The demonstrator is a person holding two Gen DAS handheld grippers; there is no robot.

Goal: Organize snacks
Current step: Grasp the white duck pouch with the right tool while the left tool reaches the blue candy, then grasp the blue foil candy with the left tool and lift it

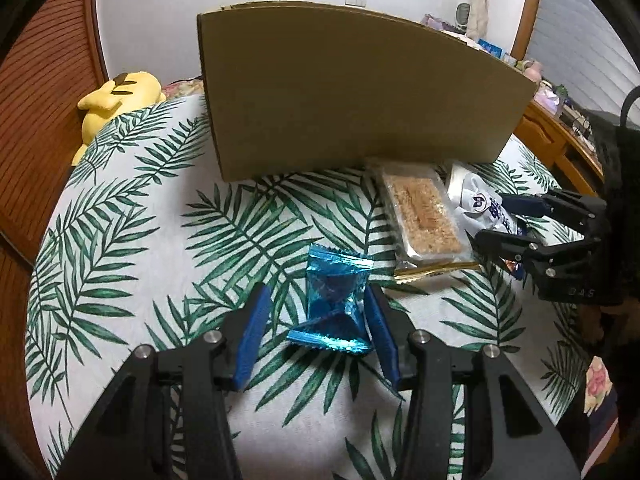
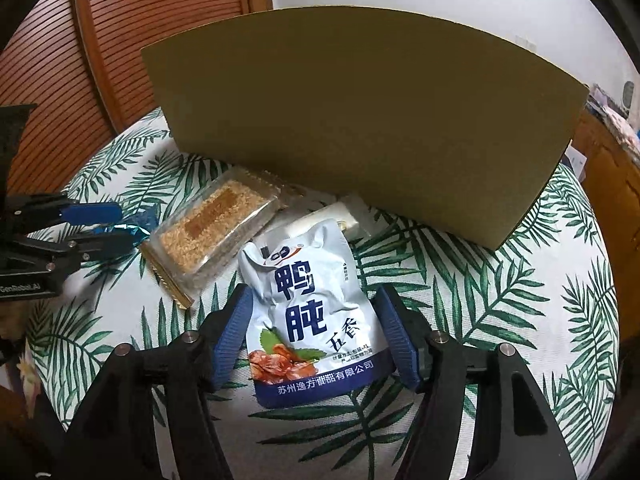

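A shiny blue snack packet (image 1: 335, 300) lies on the leaf-print cloth between the blue fingers of my left gripper (image 1: 316, 298), which is open around it. A white and blue snack pouch (image 2: 310, 312) with Chinese print lies between the fingers of my right gripper (image 2: 314, 300), also open; the right finger touches its edge. The pouch also shows in the left wrist view (image 1: 486, 208), with the right gripper (image 1: 500, 220) around it. A clear-wrapped crumbly bar (image 1: 420, 220) (image 2: 214, 226) lies between the two packets. A cardboard box (image 1: 352, 92) (image 2: 360, 120) stands behind them.
A white wrapped item (image 2: 340, 216) lies partly under the pouch by the box. A yellow plush toy (image 1: 116, 98) lies at the far left. A wooden desk (image 1: 560, 140) with clutter stands to the right, and a wooden slatted panel (image 2: 120, 40) stands behind the cloth.
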